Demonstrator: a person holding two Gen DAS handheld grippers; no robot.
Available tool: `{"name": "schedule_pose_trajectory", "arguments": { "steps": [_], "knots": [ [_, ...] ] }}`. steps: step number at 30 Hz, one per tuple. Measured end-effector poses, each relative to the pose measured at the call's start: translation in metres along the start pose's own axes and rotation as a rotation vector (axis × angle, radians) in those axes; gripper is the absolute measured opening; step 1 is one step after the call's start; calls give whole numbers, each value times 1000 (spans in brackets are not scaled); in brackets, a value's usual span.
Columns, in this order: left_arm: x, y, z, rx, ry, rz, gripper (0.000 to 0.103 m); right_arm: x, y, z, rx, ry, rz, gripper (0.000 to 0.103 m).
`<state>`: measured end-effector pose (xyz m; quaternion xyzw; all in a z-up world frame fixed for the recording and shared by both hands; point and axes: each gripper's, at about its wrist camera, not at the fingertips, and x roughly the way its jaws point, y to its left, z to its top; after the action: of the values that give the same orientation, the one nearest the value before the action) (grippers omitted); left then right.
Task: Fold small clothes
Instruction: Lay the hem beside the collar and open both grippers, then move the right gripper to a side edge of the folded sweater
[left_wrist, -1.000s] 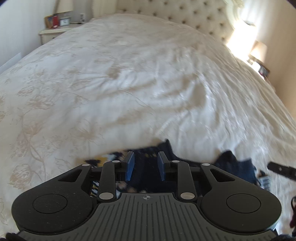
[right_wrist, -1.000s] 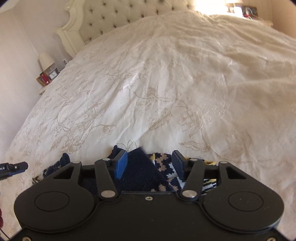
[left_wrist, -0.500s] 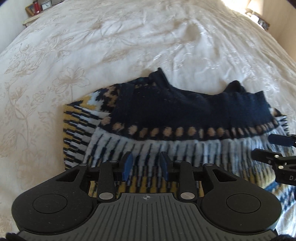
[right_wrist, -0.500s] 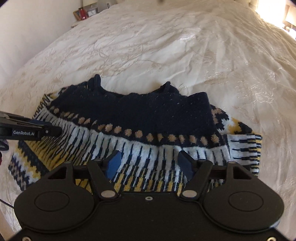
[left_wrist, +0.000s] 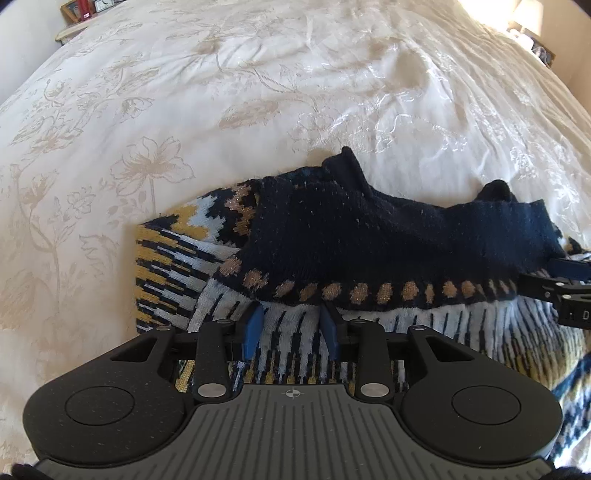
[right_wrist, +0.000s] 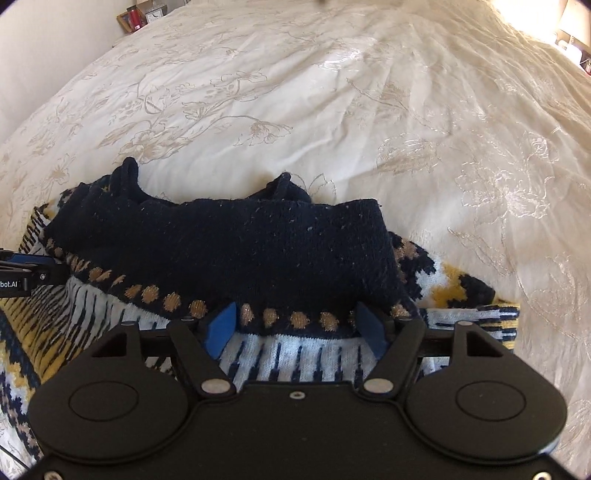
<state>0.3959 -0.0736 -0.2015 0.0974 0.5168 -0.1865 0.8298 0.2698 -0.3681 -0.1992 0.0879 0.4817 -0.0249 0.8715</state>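
A: Sweater (left_wrist: 369, 236), patterned knit with navy yoke, tan dots and yellow-and-white bands, lies on the bedspread (left_wrist: 258, 92) at the six-o'clock edge of both views. Its navy upper part is turned down over the striped body, with the fold edge running from nine to three o'clock.

B: Grippers?

A: The left gripper (left_wrist: 291, 328) has its blue pads a little apart, with striped knit showing between them and the tips at the fold edge; they pinch nothing that I can see. The right gripper (right_wrist: 297, 326) is wider, its jaws opening, and only flat knit lies between them. It also shows at three o'clock in the left view.

B: Progress?

A: One fold appears laid. The sleeve side at nine o'clock in the left view sticks out, and the collar points stand up at twelve, so I judge further folds and smoothing remain.

B: Surroundings?

A: A nightstand (left_wrist: 79, 18) with a clock stands at eleven o'clock.
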Motion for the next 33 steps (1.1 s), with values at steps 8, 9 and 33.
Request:
{"name": "schedule_pose_trajectory", "arguments": {
  "steps": [8, 9, 33],
  "knots": [
    [-43, -6, -31, 4, -17, -2, 34, -50, 13, -28, 4, -65, 14, 84],
    [-45, -7, -39, 10, -10, -1, 34, -53, 16, -35, -2, -58, 9, 84],
    [-46, 1, -117, 82, 74, -2, 84, -71, 8, -124, 96, 98, -43, 102]
  ]
}}
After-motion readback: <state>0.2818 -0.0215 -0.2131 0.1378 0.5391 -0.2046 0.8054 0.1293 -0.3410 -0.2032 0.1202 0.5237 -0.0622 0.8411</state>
